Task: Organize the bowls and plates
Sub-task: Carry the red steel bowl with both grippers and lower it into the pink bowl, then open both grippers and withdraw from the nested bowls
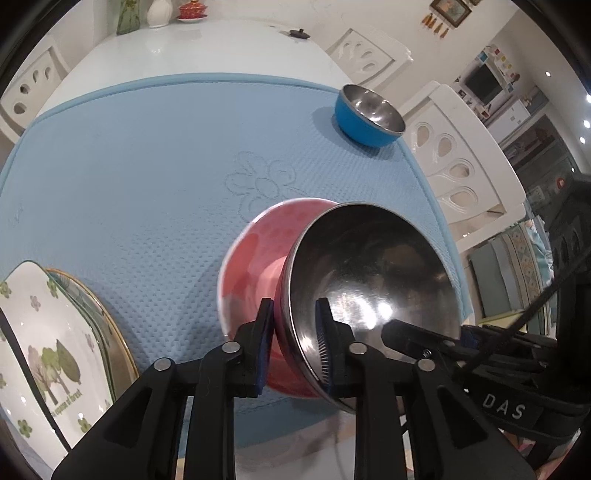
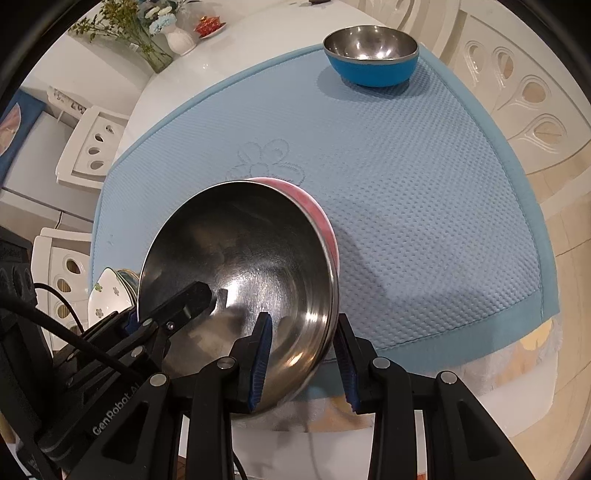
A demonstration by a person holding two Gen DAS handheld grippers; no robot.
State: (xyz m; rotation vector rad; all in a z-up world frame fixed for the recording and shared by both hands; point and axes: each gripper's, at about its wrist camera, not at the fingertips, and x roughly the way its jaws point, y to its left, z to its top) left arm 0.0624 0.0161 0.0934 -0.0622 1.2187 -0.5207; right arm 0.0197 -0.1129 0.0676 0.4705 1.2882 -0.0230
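In the left wrist view the plates (image 1: pixel 48 354) are cut off by the picture's left and lower edge, and the top plate hides most of the one beneath. The pink bowl's (image 1: pixel 255 258) outer wall is smeared by motion blur. In the right wrist view the bowl (image 2: pixel 240 266) covers nearly all of the plates (image 2: pixel 107 295), and whether the right claw (image 2: pixel 303 358) touches its rim cannot be told.

We see a white glossy table (image 1: pixel 207 44), light-blue textured mat (image 1: pixel 147 166), white cutout-back chairs (image 1: pixel 458 162), framed picture (image 1: pixel 450 11) on white wall.
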